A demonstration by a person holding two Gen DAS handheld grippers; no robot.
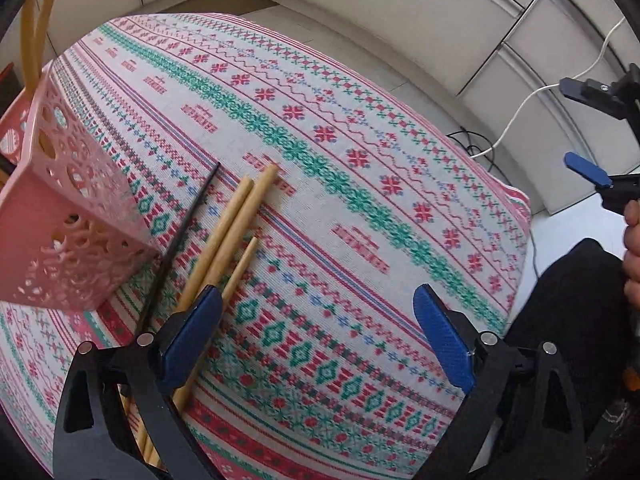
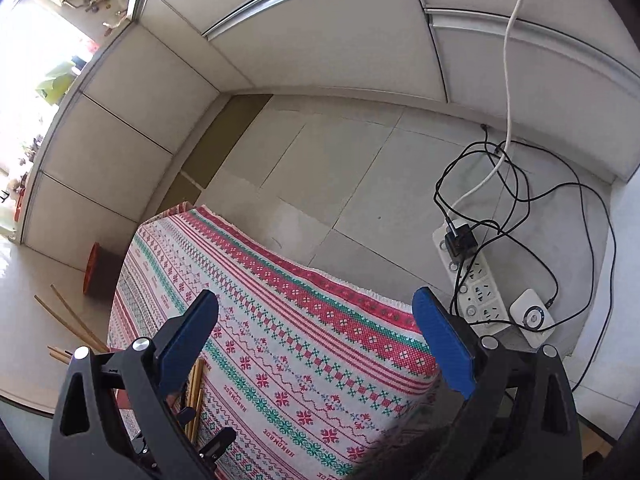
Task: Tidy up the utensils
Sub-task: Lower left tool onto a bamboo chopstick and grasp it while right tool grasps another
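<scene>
Three wooden sticks (image 1: 234, 232) and a thin black stick (image 1: 180, 236) lie on the patterned tablecloth (image 1: 320, 160), next to a pink perforated basket (image 1: 68, 216) at the left. My left gripper (image 1: 316, 312) is open just above the cloth, its left finger (image 1: 192, 336) over the wooden sticks. My right gripper (image 2: 316, 316) is open and empty above the cloth's far edge; it also shows at the right of the left wrist view (image 1: 580, 128). The wooden sticks show behind its left finger (image 2: 196, 388).
Two yellow handles (image 1: 38, 20) rise from the basket area. On the floor lie a power strip (image 2: 468, 276) with tangled cables, a white device (image 2: 532, 316), a dark red-rimmed pot (image 2: 100, 272) and loose sticks (image 2: 68, 316). Wall panels stand behind.
</scene>
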